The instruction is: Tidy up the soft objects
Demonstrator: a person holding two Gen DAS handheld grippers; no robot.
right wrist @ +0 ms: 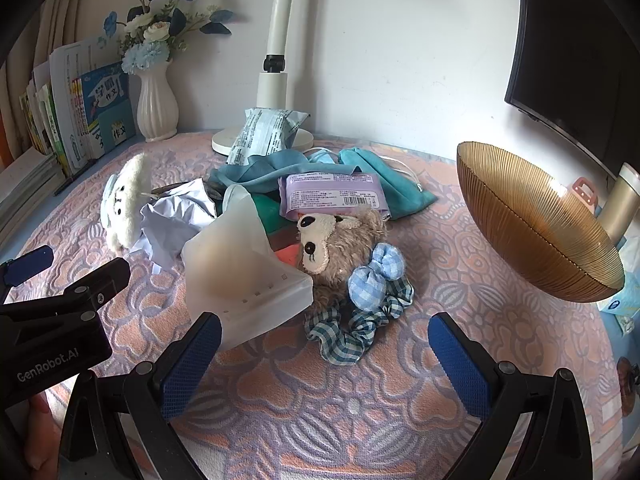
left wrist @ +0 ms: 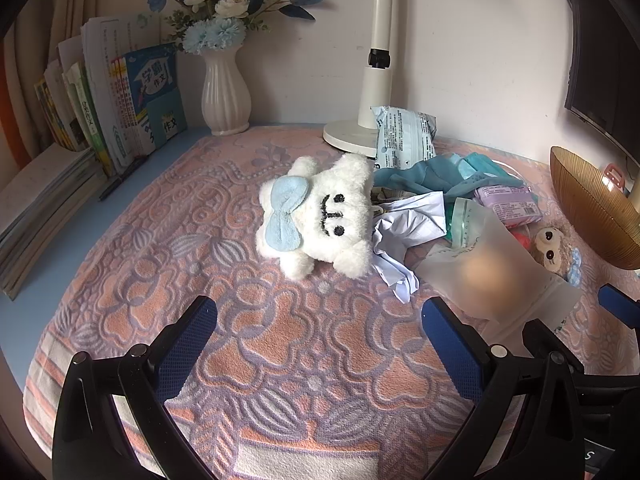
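A white plush toy (left wrist: 320, 216) with a pale blue bow lies on the pink patterned cloth (left wrist: 240, 320), beyond my open left gripper (left wrist: 320, 312), which holds nothing. To its right sits a pile: crumpled white fabric (left wrist: 404, 232), teal cloth (left wrist: 432, 176) and a frosted pouch (left wrist: 488, 276). My right gripper (right wrist: 324, 332) is open and empty just short of a checked scrunchie (right wrist: 352, 332). Behind the scrunchie lie a brown plush bear (right wrist: 340, 240) with a blue gingham bow (right wrist: 376, 280), the frosted pouch (right wrist: 244, 276) and the white plush (right wrist: 126, 200).
An amber ribbed bowl (right wrist: 536, 224) stands at the right. A white lamp base (left wrist: 348, 136), a wipes packet (left wrist: 404, 136), a purple packet (right wrist: 336, 196), a vase of blue flowers (left wrist: 224, 92) and upright books (left wrist: 120, 104) line the back. A dark monitor (right wrist: 580, 60) hangs at the right.
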